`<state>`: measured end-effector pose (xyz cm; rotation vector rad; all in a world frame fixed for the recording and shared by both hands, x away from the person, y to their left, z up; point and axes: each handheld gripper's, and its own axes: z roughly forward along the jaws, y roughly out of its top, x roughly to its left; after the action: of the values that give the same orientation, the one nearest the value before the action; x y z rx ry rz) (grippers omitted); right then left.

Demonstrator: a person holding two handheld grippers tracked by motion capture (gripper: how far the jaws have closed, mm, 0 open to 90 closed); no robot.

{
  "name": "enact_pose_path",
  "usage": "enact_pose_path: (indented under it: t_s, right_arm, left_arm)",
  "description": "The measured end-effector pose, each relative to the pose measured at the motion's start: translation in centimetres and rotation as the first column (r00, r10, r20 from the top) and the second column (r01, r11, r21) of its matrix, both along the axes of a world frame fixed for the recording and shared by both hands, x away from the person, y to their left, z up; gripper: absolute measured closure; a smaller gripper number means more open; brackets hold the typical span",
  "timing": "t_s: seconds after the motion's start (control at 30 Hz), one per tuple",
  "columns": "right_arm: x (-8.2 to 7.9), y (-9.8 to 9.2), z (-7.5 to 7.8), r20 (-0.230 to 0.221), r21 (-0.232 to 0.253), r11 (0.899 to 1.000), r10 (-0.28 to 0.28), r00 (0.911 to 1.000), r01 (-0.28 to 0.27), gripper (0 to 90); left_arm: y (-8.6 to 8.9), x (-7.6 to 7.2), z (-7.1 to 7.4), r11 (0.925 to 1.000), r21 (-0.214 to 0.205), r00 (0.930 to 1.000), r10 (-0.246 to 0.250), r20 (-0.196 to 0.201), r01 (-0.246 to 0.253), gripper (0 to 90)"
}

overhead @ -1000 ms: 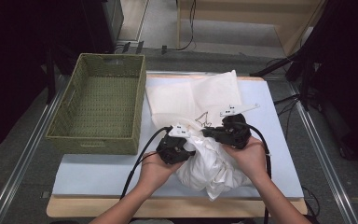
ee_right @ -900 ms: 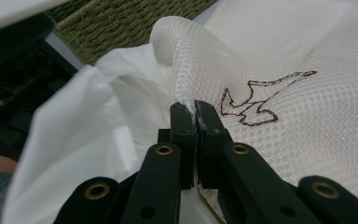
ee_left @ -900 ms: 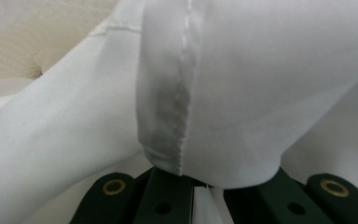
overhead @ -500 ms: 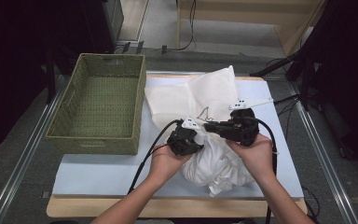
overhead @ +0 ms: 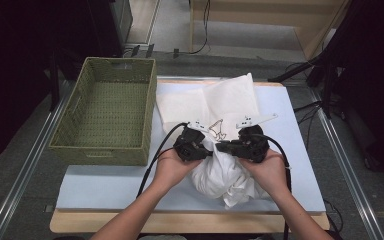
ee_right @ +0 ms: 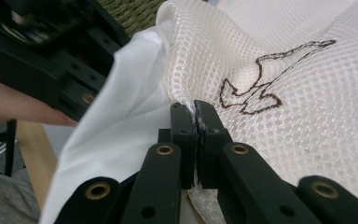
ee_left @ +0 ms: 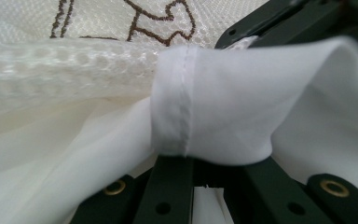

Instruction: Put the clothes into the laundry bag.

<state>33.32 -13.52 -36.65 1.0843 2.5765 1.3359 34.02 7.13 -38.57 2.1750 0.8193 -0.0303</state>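
The right gripper [ee_right: 196, 116] rises from the bottom centre, its 2 black jaws pressed together on the edge of a white mesh bag [ee_right: 298, 93] with a brown embroidered outline. A smooth white garment [ee_right: 121, 126] fills the lower left; the other gripper [ee_right: 42, 56] blurs at upper left

The high view looks forward and down from above the person's side onto the whole table [overhead: 105, 187]. Both gripper views sit very close, looking along their own jaws at the mesh bag [ee_left: 74, 60] and white cloth [ee_right: 121, 126], which all three views share
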Motion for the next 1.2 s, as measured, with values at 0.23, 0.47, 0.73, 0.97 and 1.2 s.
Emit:
enact_pose_path:
  t_s: [0.23,0.47,0.73,0.97,1.2]
  right_arm:
    - [0.2,-0.1,-0.3,-0.003,-0.013,1.0,-0.002,1.0,0.002,88.4]
    - [0.3,-0.1,-0.4,-0.006,-0.014,1.0,-0.006,1.0,0.006,88.4]
    - [0.3,-0.2,-0.3,-0.007,-0.01,1.0,-0.007,0.9999,0.007,88.4]
    - [0.3,-0.3,-0.1,-0.006,-0.01,1.0,-0.008,0.9999,0.008,88.4]
    - [0.4,-0.3,0.0,-0.007,-0.009,1.0,-0.009,0.9999,0.009,88.3]
  left_arm:
    - [2.3,-1.4,1.5,0.9995,-0.008,0.9995,-0.03,-0.013,0.03,90.0]
    - [6.1,-3.2,2.5,0.9999,-0.012,1.0,0.0,0.002,0.0,90.0]
    - [10.1,-4.3,-0.3,0.9971,0.009,0.9965,0.076,-0.034,-0.076,90.0]
    - [9.6,-3.6,-3.0,0.9907,0.028,0.9885,0.135,-0.068,-0.133,90.0]
    - [6.7,-2.9,-2.8,0.9936,-0.025,0.9936,0.109,-0.029,-0.11,90.0]
